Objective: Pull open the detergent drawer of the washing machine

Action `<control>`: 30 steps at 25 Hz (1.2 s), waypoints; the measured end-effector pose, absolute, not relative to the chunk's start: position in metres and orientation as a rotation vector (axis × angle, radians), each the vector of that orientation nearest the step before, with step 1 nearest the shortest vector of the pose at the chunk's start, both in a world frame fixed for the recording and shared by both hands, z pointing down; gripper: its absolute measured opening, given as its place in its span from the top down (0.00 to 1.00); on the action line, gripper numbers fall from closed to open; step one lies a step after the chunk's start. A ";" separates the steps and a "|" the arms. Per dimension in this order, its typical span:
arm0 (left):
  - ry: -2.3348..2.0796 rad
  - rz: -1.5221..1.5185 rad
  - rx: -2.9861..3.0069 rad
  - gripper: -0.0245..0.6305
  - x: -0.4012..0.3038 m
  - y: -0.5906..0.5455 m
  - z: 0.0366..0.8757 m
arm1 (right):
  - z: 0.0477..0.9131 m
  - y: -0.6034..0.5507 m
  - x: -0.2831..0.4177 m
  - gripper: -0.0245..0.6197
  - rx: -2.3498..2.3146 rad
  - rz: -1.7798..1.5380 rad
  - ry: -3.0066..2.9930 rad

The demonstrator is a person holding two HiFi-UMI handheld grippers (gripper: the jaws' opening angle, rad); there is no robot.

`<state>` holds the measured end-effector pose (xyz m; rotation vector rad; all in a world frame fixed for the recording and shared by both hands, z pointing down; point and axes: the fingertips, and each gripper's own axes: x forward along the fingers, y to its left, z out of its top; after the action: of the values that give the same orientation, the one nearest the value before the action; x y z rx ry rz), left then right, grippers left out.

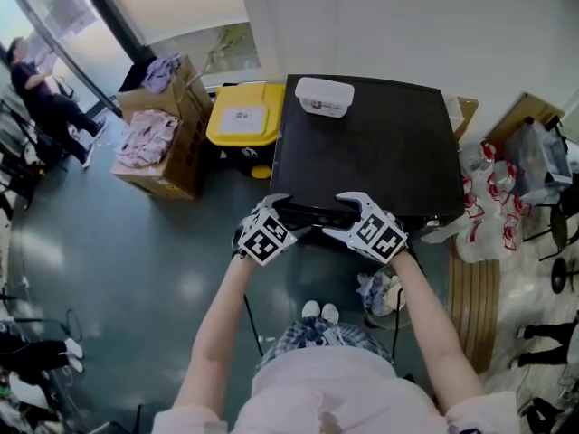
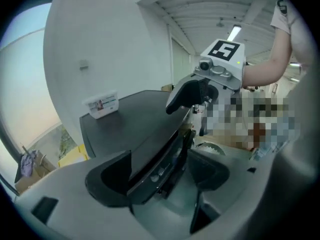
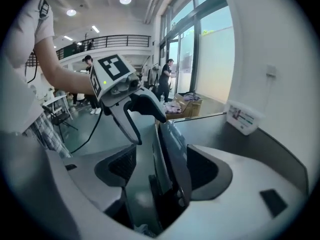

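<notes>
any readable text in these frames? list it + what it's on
Nothing can be read in any view.
White box on the washing machine: label print too small.
Yellow bin lid: sticker, blurred.
Cardboard box: dark side print, unreadable.
Plastic bags: red print, unreadable.
Marker cubes: square patterns, no words.

White box (image 1: 324,96) atop washing machine (image 1: 380,152)
</notes>
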<state>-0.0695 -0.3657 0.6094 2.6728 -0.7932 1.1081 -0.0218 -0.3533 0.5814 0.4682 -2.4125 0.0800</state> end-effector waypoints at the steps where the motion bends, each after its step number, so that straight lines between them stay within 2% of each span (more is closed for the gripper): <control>1: -0.763 1.143 2.669 0.41 -0.068 -0.364 0.615 | 0.590 -0.351 -0.024 0.46 0.433 0.065 -2.382; 9: -0.584 1.335 2.637 0.41 -0.058 -0.352 0.644 | 0.630 -0.340 -0.038 0.50 0.264 0.023 -2.272; 21: -0.492 1.477 2.620 0.42 -0.054 -0.352 0.661 | 0.646 -0.344 -0.039 0.54 0.257 -0.010 -2.185; 27: -0.509 1.563 2.624 0.54 -0.058 -0.356 0.662 | 0.656 -0.342 -0.038 0.61 0.255 -0.097 -2.120; 30: -0.506 1.626 2.642 0.56 -0.058 -0.357 0.662 | 0.657 -0.345 -0.039 0.63 0.272 -0.115 -2.104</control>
<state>-0.0577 -0.3568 0.6619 2.6416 -0.5060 1.6264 -0.0385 -0.3450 0.6569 0.2720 -2.1037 -0.1146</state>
